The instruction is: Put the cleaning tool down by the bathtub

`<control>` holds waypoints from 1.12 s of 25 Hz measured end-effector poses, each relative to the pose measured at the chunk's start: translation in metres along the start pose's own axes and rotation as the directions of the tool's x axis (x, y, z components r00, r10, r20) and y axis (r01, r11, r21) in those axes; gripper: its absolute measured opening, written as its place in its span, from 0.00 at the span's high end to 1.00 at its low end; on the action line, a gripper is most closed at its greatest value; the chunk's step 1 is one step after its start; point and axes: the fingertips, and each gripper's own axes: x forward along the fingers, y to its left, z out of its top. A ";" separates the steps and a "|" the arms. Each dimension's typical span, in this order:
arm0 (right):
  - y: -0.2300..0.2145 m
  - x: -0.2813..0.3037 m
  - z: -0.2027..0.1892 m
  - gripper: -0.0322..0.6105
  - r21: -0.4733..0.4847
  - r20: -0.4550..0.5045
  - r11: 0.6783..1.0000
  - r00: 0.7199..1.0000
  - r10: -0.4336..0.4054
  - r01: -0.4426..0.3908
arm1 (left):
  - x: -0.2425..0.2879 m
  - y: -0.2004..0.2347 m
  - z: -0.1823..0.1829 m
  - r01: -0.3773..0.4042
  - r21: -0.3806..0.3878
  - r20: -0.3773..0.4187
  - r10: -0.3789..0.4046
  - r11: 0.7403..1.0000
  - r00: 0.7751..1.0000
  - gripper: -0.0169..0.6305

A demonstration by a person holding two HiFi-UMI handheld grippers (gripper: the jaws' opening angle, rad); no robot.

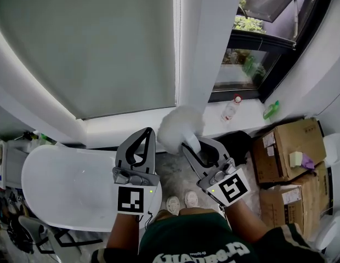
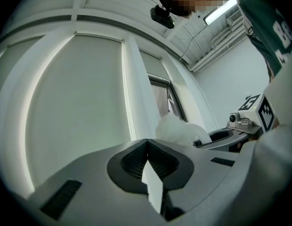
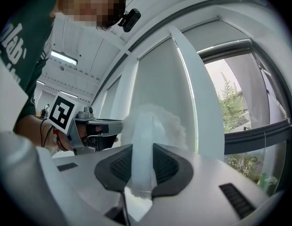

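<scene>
The cleaning tool is a fluffy white head [image 1: 180, 126] on a white handle [image 1: 192, 144]. My right gripper [image 1: 196, 143] is shut on that handle, and the head sticks out past its tips toward the window sill. In the right gripper view the handle [image 3: 142, 149] runs up between the dark pads to the fluffy head [image 3: 160, 121]. My left gripper [image 1: 150, 131] is beside it on the left, jaws together and holding nothing; its pads [image 2: 136, 160] meet. The white bathtub [image 1: 60, 185] lies below and left of both grippers.
On the window sill [image 1: 131, 126] stand a clear bottle [image 1: 230, 109] and a green bottle [image 1: 271, 109]. Cardboard boxes [image 1: 285, 147] are stacked at the right. The person's feet [image 1: 181, 203] stand on the floor between tub and boxes. A cluttered rack [image 1: 8, 163] sits at the far left.
</scene>
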 end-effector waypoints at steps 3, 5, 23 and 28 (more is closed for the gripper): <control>-0.005 -0.001 0.000 0.81 0.006 0.002 1.000 1.000 0.027 -0.027 | 0.000 -0.001 -0.004 -0.028 0.008 -0.022 0.029 1.000 0.999 0.96; -0.010 0.000 0.000 0.81 -0.005 0.017 0.999 0.999 0.045 -0.045 | 0.003 -0.002 -0.006 -0.041 0.021 -0.035 0.042 0.999 0.999 0.96; -0.019 0.015 -0.035 0.80 0.095 0.011 0.977 0.981 0.192 -0.192 | 0.003 0.002 -0.033 -0.142 0.057 -0.126 0.149 0.988 0.981 0.96; -0.020 0.025 -0.047 0.80 0.097 0.024 0.971 0.975 0.219 -0.221 | 0.007 0.008 -0.050 -0.180 0.051 -0.138 0.186 0.982 0.973 0.96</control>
